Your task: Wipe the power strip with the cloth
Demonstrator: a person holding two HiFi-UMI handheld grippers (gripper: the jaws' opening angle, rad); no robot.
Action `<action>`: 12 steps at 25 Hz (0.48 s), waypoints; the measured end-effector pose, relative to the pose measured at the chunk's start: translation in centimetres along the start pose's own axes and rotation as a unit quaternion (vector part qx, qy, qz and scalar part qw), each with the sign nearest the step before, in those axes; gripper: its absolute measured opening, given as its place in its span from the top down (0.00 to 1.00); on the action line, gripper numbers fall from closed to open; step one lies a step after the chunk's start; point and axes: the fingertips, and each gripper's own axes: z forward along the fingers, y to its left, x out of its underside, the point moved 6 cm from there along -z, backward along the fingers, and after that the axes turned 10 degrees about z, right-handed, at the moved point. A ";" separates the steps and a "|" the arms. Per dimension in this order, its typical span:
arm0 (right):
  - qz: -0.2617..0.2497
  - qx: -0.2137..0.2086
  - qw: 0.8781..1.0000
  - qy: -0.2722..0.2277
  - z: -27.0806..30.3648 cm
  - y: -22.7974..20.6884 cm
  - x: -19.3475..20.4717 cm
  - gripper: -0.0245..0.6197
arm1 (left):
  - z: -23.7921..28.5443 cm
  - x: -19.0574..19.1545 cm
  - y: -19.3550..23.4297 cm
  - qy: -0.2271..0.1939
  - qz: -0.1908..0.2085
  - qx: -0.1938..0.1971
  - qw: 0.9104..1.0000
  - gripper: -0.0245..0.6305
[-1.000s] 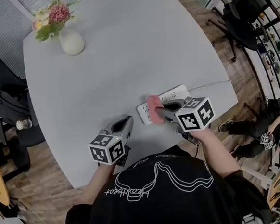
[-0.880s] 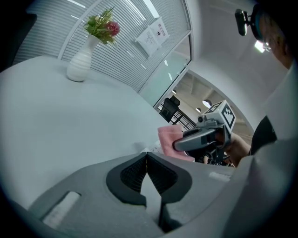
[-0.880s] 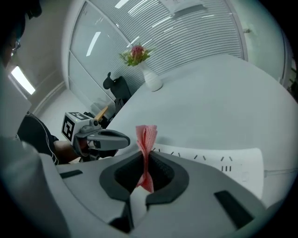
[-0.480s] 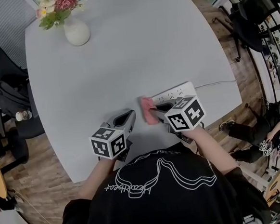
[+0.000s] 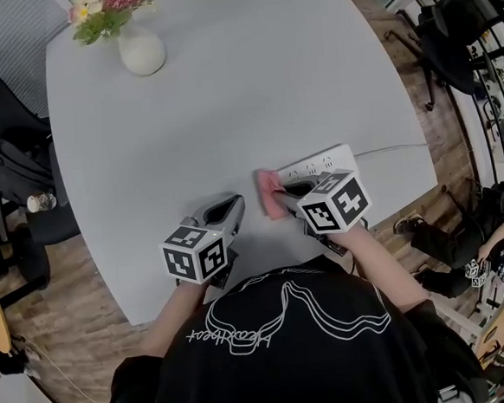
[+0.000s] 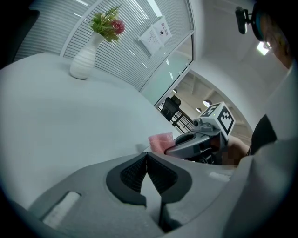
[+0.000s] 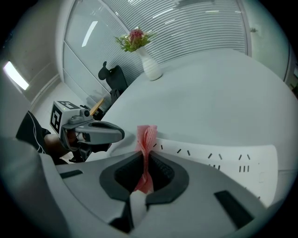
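Lying flat near the front edge of a pale grey table (image 5: 226, 94), a white power strip (image 5: 325, 161) meets a folded pink cloth (image 5: 270, 193) at its left end. The right gripper (image 7: 145, 159) pinches the cloth upright between its dark ribbed jaws, with the fabric's free end pressed against the strip where its row of sockets begins. A white cable (image 5: 395, 148) runs from the strip's far right end toward the table's edge. Just beside the cloth, on its left, the left gripper (image 6: 147, 157) hovers low over bare tabletop, its jaws closed tip to tip with nothing between them. A white vase of pink and yellow flowers (image 5: 140, 47) stands well apart at the table's far left corner. A black office chair (image 5: 10, 163) sits off the table's left side on wood flooring.
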 end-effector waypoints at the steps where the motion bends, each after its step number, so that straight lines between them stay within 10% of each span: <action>1: 0.000 0.001 1.000 0.000 0.0 0.0 0.0 0.91 | 0.0 0.0 -0.1 0.000 0.002 0.000 1.000 0.94; 12: 0.014 0.014 1.000 -0.005 -1.0 -1.4 0.1 0.91 | -0.1 -0.4 -0.5 -0.005 0.008 0.003 1.000 0.94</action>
